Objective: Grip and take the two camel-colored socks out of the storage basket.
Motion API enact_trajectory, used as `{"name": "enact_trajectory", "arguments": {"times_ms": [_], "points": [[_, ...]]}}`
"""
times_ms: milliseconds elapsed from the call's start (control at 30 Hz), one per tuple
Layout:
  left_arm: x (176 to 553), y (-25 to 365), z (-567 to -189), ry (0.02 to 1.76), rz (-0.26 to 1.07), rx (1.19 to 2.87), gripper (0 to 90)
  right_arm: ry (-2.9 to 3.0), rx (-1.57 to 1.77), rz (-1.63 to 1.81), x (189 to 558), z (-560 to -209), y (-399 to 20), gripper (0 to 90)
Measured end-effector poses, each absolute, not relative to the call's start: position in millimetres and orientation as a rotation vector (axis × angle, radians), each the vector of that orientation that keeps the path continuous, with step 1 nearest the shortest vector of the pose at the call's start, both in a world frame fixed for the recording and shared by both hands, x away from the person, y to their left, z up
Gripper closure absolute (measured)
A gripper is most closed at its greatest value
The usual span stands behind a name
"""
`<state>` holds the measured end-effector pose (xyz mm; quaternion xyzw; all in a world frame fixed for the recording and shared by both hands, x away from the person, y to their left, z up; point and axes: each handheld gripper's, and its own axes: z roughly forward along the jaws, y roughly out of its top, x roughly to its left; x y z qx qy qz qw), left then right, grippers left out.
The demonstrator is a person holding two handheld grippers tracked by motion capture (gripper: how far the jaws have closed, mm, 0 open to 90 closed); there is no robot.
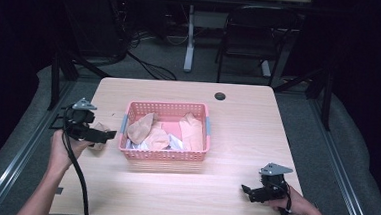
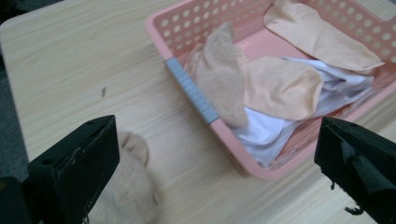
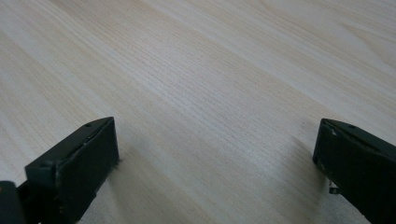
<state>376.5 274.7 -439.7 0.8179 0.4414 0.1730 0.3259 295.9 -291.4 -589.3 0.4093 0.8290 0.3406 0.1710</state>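
A pink plastic basket [image 1: 164,155] stands mid-table holding several beige socks [image 1: 140,128] over white cloth [image 2: 266,133]. In the left gripper view one tan sock [image 2: 223,74] drapes over the basket's near rim [image 2: 191,91]. My left gripper [image 1: 101,136] is held just left of the basket, jaws wide open, and a loose beige sock [image 2: 128,186] lies on the table beneath and beside its left jaw. My right gripper [image 1: 247,191] rests low near the table's front right, open, with bare wood [image 3: 210,116] between its jaws.
The light wooden table [image 1: 242,130] has a dark cable hole [image 1: 220,96] at the back. Behind the table stand a black chair [image 1: 248,36] and a white desk leg [image 1: 190,37]. Black frame struts flank both sides.
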Motion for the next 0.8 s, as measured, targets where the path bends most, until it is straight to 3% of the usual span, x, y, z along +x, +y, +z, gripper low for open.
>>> {"name": "enact_trajectory", "arguments": {"times_ms": [800], "points": [[452.3, 207.0, -440.9, 0.972, 0.281, 2.405, 0.1, 2.354, 1.162, 0.967, 295.9, -589.3, -291.4, 0.0]]}}
